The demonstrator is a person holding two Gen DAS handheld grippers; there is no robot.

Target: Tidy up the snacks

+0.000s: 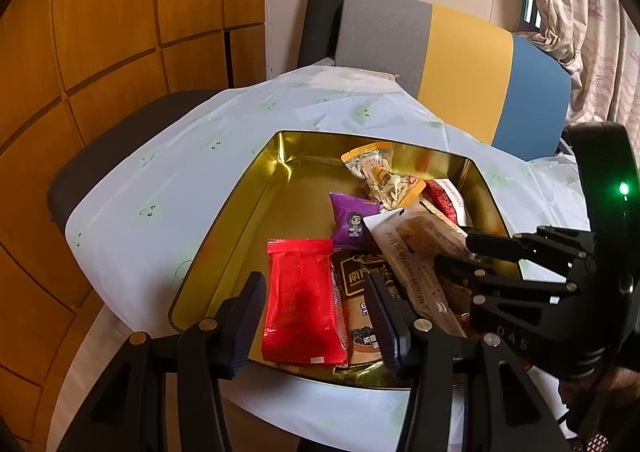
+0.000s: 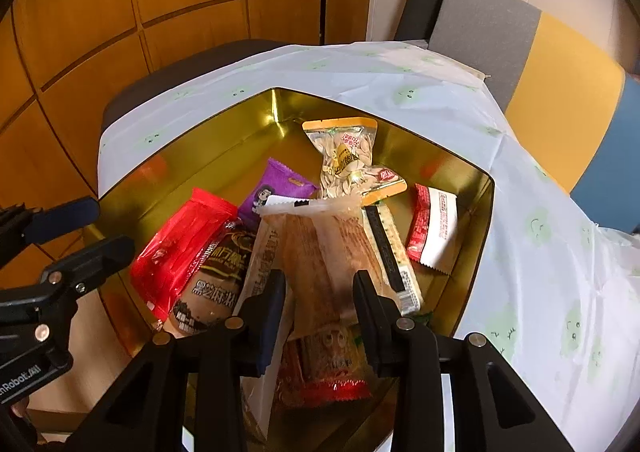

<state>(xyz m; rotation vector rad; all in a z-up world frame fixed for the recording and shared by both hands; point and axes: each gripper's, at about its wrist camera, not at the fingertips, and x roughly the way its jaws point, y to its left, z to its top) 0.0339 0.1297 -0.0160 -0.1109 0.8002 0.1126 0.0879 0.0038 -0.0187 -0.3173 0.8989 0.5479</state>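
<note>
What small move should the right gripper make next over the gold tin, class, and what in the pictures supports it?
Probably lift straight up and draw back. The right gripper hangs open over the long clear-wrapped snack, which already lies in the gold tin across other packets. Its fingers stand either side, apparently not pinching, so it looks placed.

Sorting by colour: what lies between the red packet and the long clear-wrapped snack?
A brown sesame-drink packet, touching the red packet and long clear-wrapped snack; both views.

The tin tray point(image 1: 248, 188) is glossy gold metal, mirror-smooth inside. The red packet point(image 1: 300, 300) is shiny plastic film. The tablecloth point(image 1: 168, 156) looks thin, creased plastic. The left wall panels point(image 1: 100, 32) are smooth varnished wood.
</note>
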